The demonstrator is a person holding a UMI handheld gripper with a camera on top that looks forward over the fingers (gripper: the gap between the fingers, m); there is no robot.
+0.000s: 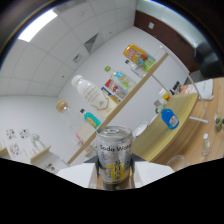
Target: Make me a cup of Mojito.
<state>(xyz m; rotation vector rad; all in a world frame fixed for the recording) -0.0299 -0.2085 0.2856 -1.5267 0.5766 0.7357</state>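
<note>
- Low in the centre of the frame, a silver soda water can [114,156] sits right between the fingers of the gripper [114,176], its top rim tilted up toward the ceiling.
- The tongs look clamped on that can: a pale finger [80,175] presses in at its left flank and the other at its right, no gap showing on either side.
- The can carries dark lettering across its upper band and a yellow patch lower down, just above the dark edge that cuts off the bottom of the view.
- The whole room leans hard; the ceiling with its bright light panel [37,25] fills the upper left.
- Running diagonally from lower left to upper right behind the can is a wooden shelf rail [131,95], with bottles and cartons ranged along it.
- A large white bottle [90,92] stands out above and left of the can, well beyond it.
- Over at the right, a blue bottle [169,118] rests on a light wooden table [200,127].
- Near the top, right of centre, there is a colourful yellow packet [139,56] at the far end of the shelf.
- At the lower right, just past the finger, the rim of a clear glass [176,162] shows faintly; I can't tell what is in it.
</note>
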